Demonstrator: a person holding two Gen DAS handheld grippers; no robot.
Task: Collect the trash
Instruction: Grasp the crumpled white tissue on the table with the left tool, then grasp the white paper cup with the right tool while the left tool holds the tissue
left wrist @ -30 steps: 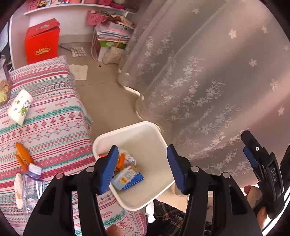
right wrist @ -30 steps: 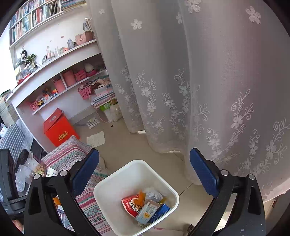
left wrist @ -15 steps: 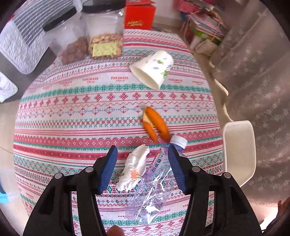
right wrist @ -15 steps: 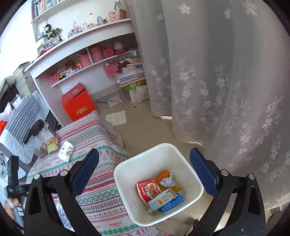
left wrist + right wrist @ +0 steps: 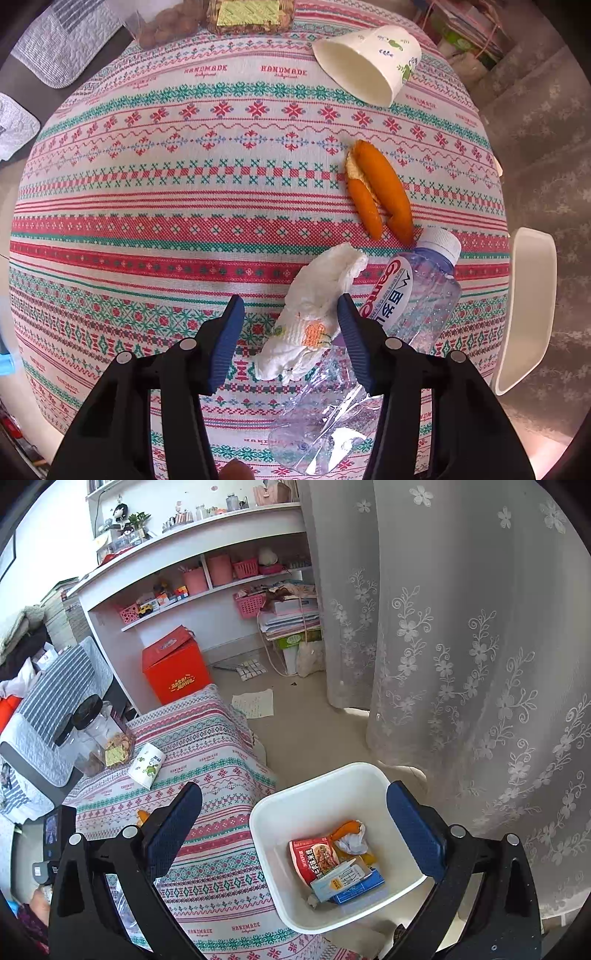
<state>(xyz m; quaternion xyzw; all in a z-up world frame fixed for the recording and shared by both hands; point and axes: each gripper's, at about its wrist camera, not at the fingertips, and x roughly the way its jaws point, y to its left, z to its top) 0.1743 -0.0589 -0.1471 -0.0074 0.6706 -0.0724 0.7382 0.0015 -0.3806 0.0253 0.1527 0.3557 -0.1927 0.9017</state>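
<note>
On the patterned tablecloth [image 5: 184, 206] lie a crumpled white tissue [image 5: 314, 306], a crushed clear plastic bottle [image 5: 413, 295], orange peel [image 5: 380, 192] and a tipped paper cup [image 5: 369, 62]. My left gripper [image 5: 290, 310] points straight down over the tissue. Its jaws are closing with the tissue between them; the right pad is at the tissue's edge and the left pad stands apart from it. My right gripper [image 5: 294, 794] is open and empty above the white bin [image 5: 317, 781], which holds a red packet, a blue box, paper and peel.
The bin stands on the floor off the table's right edge [image 5: 528, 306]. Clear snack jars [image 5: 99, 731] sit at the table's far end. A lace curtain [image 5: 461, 646] hangs right behind the bin. A red box [image 5: 173, 672] and shelves are beyond.
My left gripper swung from above the bin to over the table and dropped close to the tissue, its jaws a little narrower. The right gripper's view turned, so more of the table shows.
</note>
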